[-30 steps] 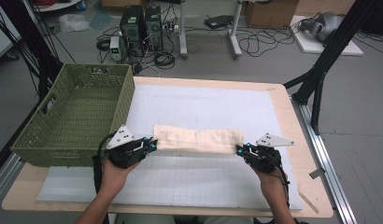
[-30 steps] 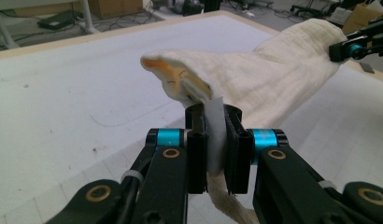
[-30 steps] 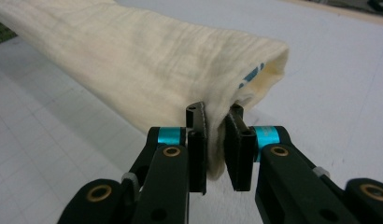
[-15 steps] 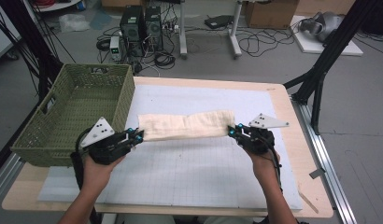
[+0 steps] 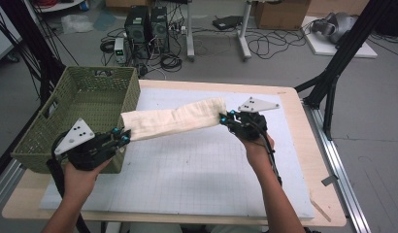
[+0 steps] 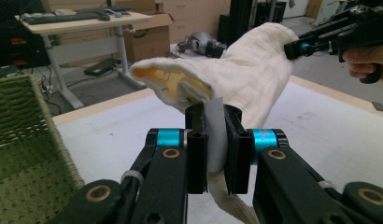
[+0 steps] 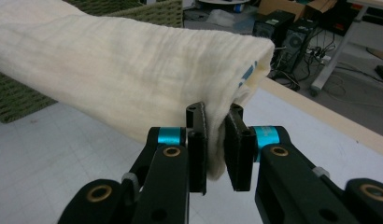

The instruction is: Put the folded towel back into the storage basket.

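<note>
Nearest the person, the left tongs (image 5: 123, 138) are clamped on one end of the folded cream cloth (image 5: 175, 122); in the left gripper view a fold of the fabric is pinched flat between the two black jaws. The right tongs (image 5: 225, 119), farther up the table (image 5: 304, 160), grip the opposite end in the same way, the cloth (image 7: 124, 70) bunching around the closed jaws in the right gripper view.

The cloth now hangs clear of the white gridded mat (image 5: 187, 174), stretched between the two hands as a sagging roll that slopes from the corner of the green woven basket (image 5: 51, 131) up toward the right hand (image 5: 257, 148).

A second ago the same cloth lay flat on the mat, level, with both tongs closed on its ends near the table's middle. Half a second ago it was already raised and carried leftward. Since then both hands have risen further and shifted toward the basket; the left end now lies just beside the basket's near right corner, and the right end stands the higher of the two.

Judgement: the lift is complete and the carry is under way. Placing the cloth into the basket appears to be the step in hand, and it is not yet over the basket's opening.

Beyond the table: computer towers (image 5: 146, 24), loose cables on the floor.
</note>
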Available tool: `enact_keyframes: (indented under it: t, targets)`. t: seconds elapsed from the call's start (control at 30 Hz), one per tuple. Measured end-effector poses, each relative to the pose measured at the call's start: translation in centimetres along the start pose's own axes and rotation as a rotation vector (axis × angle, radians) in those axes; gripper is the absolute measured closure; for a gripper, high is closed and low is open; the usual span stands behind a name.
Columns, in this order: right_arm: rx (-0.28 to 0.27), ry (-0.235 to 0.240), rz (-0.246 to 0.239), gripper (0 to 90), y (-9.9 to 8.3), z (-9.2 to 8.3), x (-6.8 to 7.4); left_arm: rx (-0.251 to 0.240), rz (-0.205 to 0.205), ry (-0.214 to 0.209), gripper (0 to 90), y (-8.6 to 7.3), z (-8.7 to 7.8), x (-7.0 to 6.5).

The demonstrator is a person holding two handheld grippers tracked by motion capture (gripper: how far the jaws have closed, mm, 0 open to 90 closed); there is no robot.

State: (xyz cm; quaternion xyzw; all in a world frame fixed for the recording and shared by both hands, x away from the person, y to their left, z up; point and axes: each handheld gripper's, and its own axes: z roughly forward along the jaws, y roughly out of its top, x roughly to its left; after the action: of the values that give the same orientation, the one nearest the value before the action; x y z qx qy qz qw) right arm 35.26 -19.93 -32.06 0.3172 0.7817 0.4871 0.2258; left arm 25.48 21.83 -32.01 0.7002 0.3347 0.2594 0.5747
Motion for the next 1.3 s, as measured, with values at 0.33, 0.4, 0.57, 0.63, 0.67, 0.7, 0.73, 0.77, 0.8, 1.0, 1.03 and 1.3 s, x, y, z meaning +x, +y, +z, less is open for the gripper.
enact_keyframes:
  t: [0.33, 0.4, 0.57, 0.63, 0.67, 0.7, 0.73, 0.77, 0.8, 1.0, 1.03, 1.3]
  targets:
    - [-0.007, 0.024, -0.053, 81.0, 3.7, 2.8, 1.1, -0.025, 0.02, 0.052, 81.2, 0.7, -2.5, 1.2]
    - [-0.007, 0.03, -0.062, 81.0, 4.4, 3.4, 1.4, -0.03, 0.019, 0.062, 81.2, 0.7, -2.9, 1.5]
    - [-0.004, 0.048, -0.081, 81.0, 6.1, 5.1, 2.1, -0.032, 0.019, 0.083, 81.2, 0.7, -3.9, 2.1]
    - [-0.003, 0.053, -0.083, 81.0, 6.6, 5.9, 2.3, -0.031, 0.02, 0.089, 81.2, 0.6, -4.3, 2.3]
    - [0.001, 0.055, -0.088, 81.0, 6.9, 6.2, 2.5, -0.032, 0.021, 0.096, 81.2, 0.6, -4.4, 2.4]
    - [0.003, 0.058, -0.092, 81.0, 7.1, 6.6, 2.6, -0.033, 0.022, 0.098, 81.2, 0.6, -4.6, 2.5]
    - [0.006, 0.059, -0.094, 81.0, 7.4, 6.9, 2.8, -0.034, 0.021, 0.102, 81.2, 0.6, -4.8, 2.6]
    - [0.008, 0.063, -0.099, 81.0, 7.6, 7.3, 2.9, -0.036, 0.019, 0.107, 81.2, 0.6, -4.9, 2.7]
    - [0.006, 0.067, -0.102, 81.0, 7.8, 7.6, 3.0, -0.037, 0.017, 0.112, 81.2, 0.6, -5.1, 2.9]
    - [0.003, 0.089, -0.108, 81.0, 9.5, 9.5, 3.7, -0.036, 0.01, 0.149, 81.2, 0.4, -6.4, 3.8]
    - [0.009, 0.094, -0.112, 81.0, 9.9, 9.9, 3.9, -0.037, 0.008, 0.154, 81.2, 0.3, -6.6, 3.9]
    - [-0.003, 0.11, -0.141, 81.0, 12.8, 13.0, 5.4, -0.056, -0.009, 0.226, 81.2, -0.2, -8.5, 5.3]
